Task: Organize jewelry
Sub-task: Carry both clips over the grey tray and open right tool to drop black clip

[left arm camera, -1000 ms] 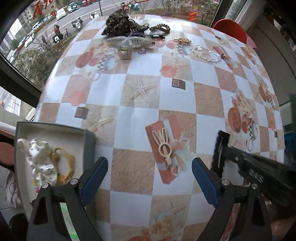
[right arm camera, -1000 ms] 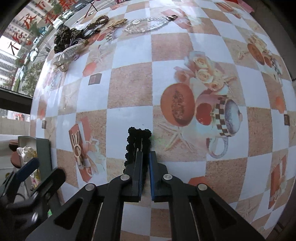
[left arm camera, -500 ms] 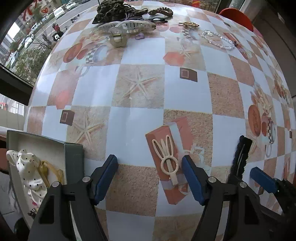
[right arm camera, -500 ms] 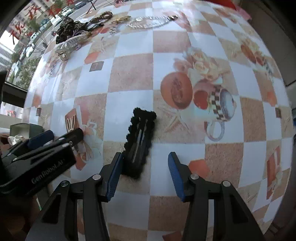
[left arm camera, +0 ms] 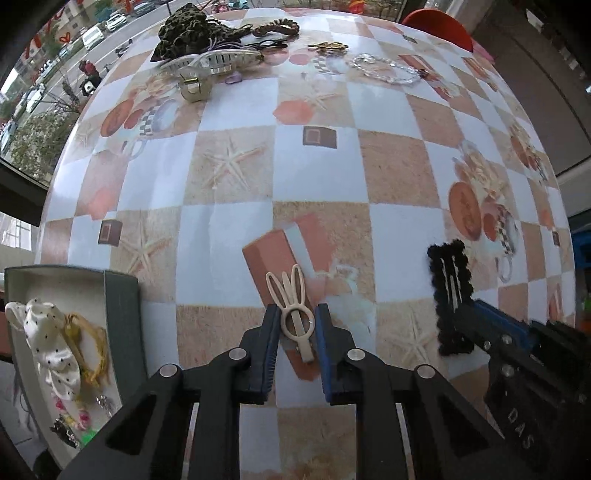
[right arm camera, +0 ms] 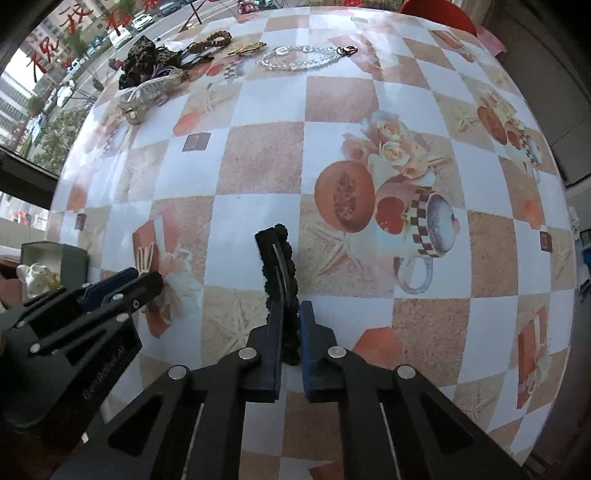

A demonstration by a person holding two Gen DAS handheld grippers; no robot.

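Observation:
A cream rabbit-ear hair clip (left arm camera: 305,347) lies on the checkered tablecloth. My left gripper (left arm camera: 295,314) points down over it. Its jaws are closing, and the blue pads touch both sides of the clip's ring. My right gripper (right arm camera: 290,314) is shut on a black fuzzy hair clip (right arm camera: 277,258), which stands tipped on its edge between the pads. The same black clip (left arm camera: 448,280) shows at the right of the left wrist view. A grey box (left arm camera: 122,314) at the table's left edge holds a white dotted scrunchie (left arm camera: 48,332) and a yellow tie.
Along the far table edge lie a leopard scrunchie (left arm camera: 184,29), a pale claw clip (left arm camera: 218,61), a gold clip (left arm camera: 328,46) and a clear bead bracelet (left arm camera: 384,70). A red chair (left arm camera: 436,26) stands behind the table. A window runs along the left.
My left gripper came down over the cream clip and its jaws narrowed from wide to touching it. My right gripper opened, then shut on the black clip, now tipped on edge.

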